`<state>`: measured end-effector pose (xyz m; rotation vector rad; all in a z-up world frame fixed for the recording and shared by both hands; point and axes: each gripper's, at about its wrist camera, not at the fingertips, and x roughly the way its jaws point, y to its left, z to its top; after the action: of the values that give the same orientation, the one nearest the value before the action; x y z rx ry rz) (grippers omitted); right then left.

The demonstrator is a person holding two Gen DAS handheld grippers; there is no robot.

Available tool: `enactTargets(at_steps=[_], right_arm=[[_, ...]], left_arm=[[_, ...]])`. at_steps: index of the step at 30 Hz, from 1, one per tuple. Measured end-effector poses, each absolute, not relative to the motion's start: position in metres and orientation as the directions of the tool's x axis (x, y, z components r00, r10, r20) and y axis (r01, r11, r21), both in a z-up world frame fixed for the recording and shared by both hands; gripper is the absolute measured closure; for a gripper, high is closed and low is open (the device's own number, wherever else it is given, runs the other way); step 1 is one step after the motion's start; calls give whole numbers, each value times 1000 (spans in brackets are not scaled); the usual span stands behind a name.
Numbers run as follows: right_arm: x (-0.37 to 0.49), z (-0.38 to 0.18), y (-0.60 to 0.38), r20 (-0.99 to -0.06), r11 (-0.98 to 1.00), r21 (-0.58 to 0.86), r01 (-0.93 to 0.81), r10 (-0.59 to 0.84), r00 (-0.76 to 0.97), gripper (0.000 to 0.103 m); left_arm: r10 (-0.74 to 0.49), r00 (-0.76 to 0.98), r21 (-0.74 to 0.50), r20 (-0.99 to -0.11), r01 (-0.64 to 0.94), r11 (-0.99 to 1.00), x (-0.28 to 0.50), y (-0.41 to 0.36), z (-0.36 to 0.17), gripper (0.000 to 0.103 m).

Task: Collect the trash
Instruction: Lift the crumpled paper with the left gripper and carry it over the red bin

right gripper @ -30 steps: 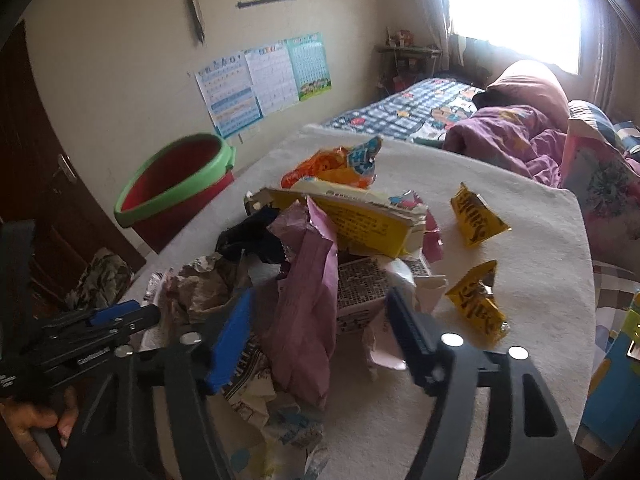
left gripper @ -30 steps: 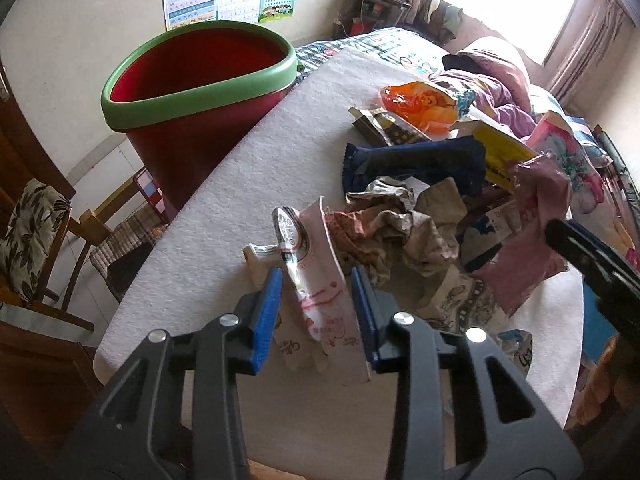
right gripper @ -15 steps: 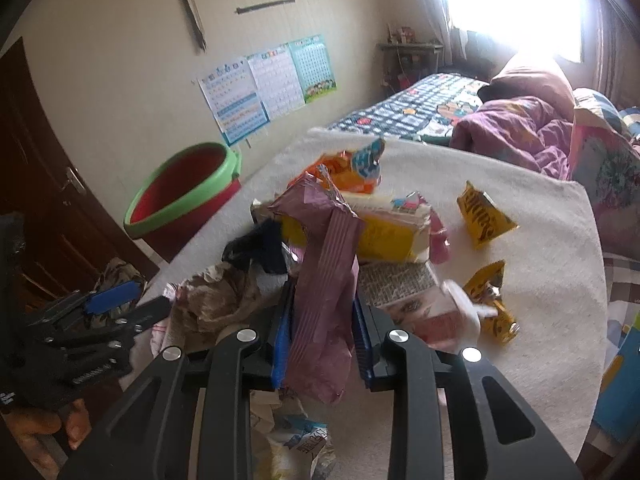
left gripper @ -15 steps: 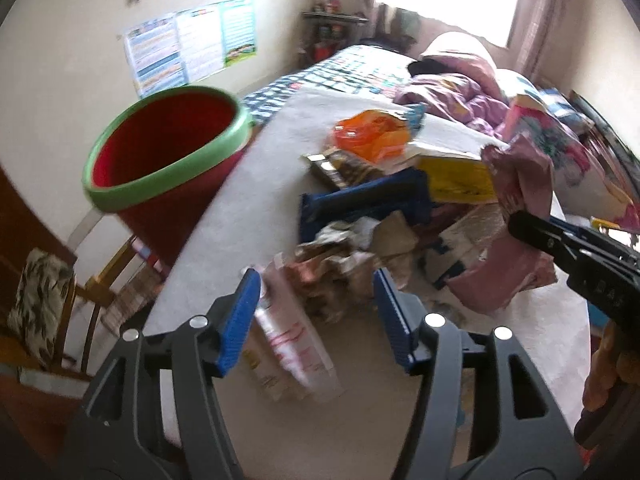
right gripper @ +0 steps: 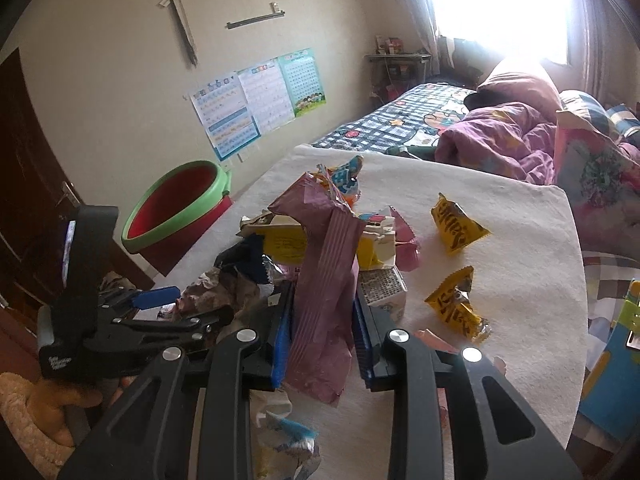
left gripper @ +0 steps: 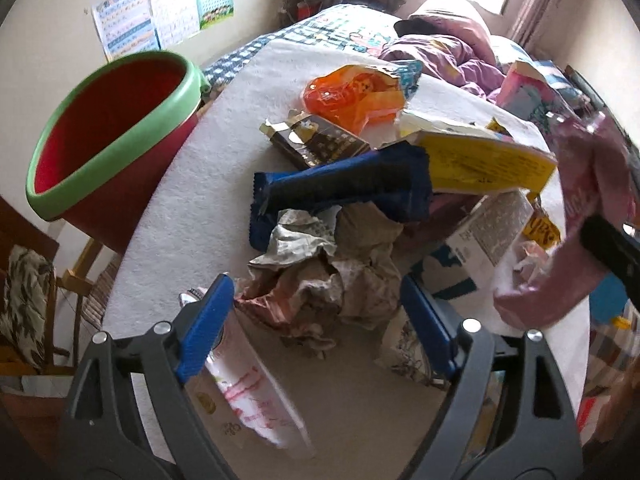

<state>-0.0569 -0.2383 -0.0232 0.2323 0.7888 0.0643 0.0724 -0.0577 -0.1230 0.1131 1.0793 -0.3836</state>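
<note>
My right gripper [right gripper: 322,320] is shut on a pink ribbed wrapper [right gripper: 326,272] and holds it upright above the trash pile; the wrapper also shows at the right of the left wrist view [left gripper: 592,216]. My left gripper [left gripper: 316,320] is open and empty, jaws wide, just before crumpled brown paper [left gripper: 332,280]. A white-and-pink wrapper [left gripper: 248,392] lies under its left finger. The red bin with a green rim [left gripper: 104,136] stands left of the table and also shows in the right wrist view [right gripper: 180,208].
The pile on the white tablecloth [left gripper: 192,184] holds a blue wrapper [left gripper: 340,188], a yellow box [left gripper: 480,164], an orange bag [left gripper: 352,96] and a dark box [left gripper: 316,140]. Two yellow snack packets [right gripper: 456,224] [right gripper: 456,304] lie apart at the right. A bed [right gripper: 460,120] lies behind.
My left gripper let go of the white-and-pink wrapper, opened wide and moved towards the crumpled paper. My right gripper shut on the pink wrapper and lifted it.
</note>
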Motion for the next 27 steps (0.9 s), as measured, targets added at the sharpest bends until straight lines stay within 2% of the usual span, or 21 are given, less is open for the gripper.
enactTargets(at_steps=[3, 7, 9, 14, 15, 16, 17, 25, 26, 27], right_arm=[[-58, -19, -239, -684, 974, 227, 28, 139, 716, 76], [-62, -15, -241, -670, 972, 234, 35, 135, 730, 76], [-64, -13, -241, -666, 971, 236, 37, 134, 734, 76], [-66, -9, -240, -654, 970, 240, 37, 134, 745, 76], [-66, -8, -240, -652, 970, 241, 37, 134, 746, 76], [-66, -7, -240, -649, 970, 242, 36, 134, 749, 76], [-66, -6, -241, -646, 970, 242, 35, 134, 751, 76], [-68, -1, -238, -631, 968, 248, 27, 140, 763, 76], [-69, -1, -237, -630, 968, 248, 29, 139, 764, 76], [-68, -1, -237, -629, 969, 246, 30, 136, 765, 76]], left_arm=[[-274, 390, -140, -879, 338, 931, 76, -53, -125, 22], [-283, 394, -144, -874, 346, 927, 72, -55, -118, 46], [-289, 399, -150, -870, 345, 927, 71, -54, -115, 54], [-314, 408, -187, -857, 320, 929, 69, -45, -107, 61], [-316, 414, -191, -853, 316, 929, 68, -44, -105, 65], [-317, 426, -192, -847, 310, 931, 67, -41, -101, 91], [-333, 430, -209, -839, 309, 928, 67, -38, -97, 97], [-337, 497, -204, -800, 303, 931, 64, -29, -73, 94], [-330, 506, -193, -797, 305, 933, 63, -29, -71, 90], [-331, 509, -190, -795, 308, 932, 62, -28, -70, 72]])
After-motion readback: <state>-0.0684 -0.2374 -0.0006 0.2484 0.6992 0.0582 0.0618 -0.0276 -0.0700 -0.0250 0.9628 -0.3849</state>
